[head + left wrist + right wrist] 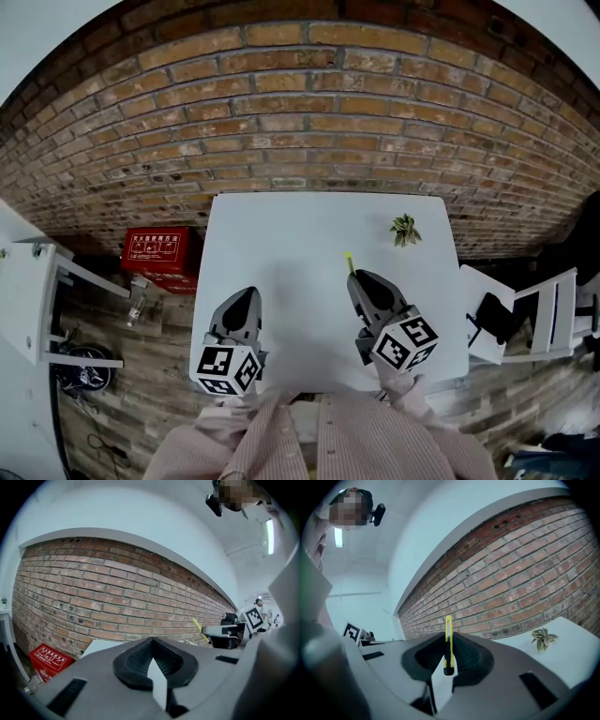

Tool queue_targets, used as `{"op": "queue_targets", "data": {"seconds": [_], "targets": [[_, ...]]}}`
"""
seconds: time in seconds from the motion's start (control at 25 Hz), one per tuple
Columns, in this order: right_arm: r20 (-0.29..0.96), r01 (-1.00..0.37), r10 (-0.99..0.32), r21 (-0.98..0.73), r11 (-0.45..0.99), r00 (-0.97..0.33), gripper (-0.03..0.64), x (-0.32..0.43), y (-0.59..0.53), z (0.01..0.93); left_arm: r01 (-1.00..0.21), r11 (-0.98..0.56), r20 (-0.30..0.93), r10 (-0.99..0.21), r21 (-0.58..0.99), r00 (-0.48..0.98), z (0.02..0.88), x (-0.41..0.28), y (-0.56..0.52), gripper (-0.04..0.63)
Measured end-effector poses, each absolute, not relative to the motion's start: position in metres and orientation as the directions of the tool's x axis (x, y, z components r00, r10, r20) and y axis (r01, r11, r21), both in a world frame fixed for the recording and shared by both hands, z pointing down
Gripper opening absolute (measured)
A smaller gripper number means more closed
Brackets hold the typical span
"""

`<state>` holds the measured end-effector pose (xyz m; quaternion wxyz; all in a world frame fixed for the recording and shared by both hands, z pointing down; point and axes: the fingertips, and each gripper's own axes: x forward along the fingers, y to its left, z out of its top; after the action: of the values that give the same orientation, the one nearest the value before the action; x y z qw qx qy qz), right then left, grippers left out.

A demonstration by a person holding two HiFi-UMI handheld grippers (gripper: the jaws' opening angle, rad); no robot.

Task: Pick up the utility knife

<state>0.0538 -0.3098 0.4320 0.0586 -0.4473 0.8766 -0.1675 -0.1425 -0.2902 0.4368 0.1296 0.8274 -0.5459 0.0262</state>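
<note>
The utility knife (448, 626) is slim, yellow and black, and stands upright, clamped between the pads of my right gripper (449, 638). In the head view its yellow tip (349, 262) pokes out ahead of the right gripper (362, 280), which is lifted above the white table (309, 230). My left gripper (246, 296) hovers over the table's near left part, its jaws together with nothing in them (152, 642). The left gripper view also catches the knife (200, 630) and the right gripper (225, 632) off to its right.
A small green plant (405, 229) sits at the table's far right corner. A brick wall (300, 112) runs behind the table. A red box (161, 251) lies on the floor at the left. White furniture stands on both sides (534, 314), (28, 300).
</note>
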Motion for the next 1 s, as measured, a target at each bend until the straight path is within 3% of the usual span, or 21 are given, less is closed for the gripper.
{"op": "queue_targets", "data": {"seconds": [0.48,1.0], "targets": [[-0.066,-0.781,-0.844,-0.344,0.52,-0.533,0.052,0.085,-0.303,0.386,-0.924,-0.353,0.099,-0.924,0.146,0.369,0.397,-0.151,-0.286,-0.008],[-0.086,-0.797,-0.849,-0.308,0.52,-0.521,0.052,0.098,-0.298,0.375,-0.927,-0.353,0.083,-0.928,0.126,0.364,0.386,-0.147,-0.282,-0.008]]}}
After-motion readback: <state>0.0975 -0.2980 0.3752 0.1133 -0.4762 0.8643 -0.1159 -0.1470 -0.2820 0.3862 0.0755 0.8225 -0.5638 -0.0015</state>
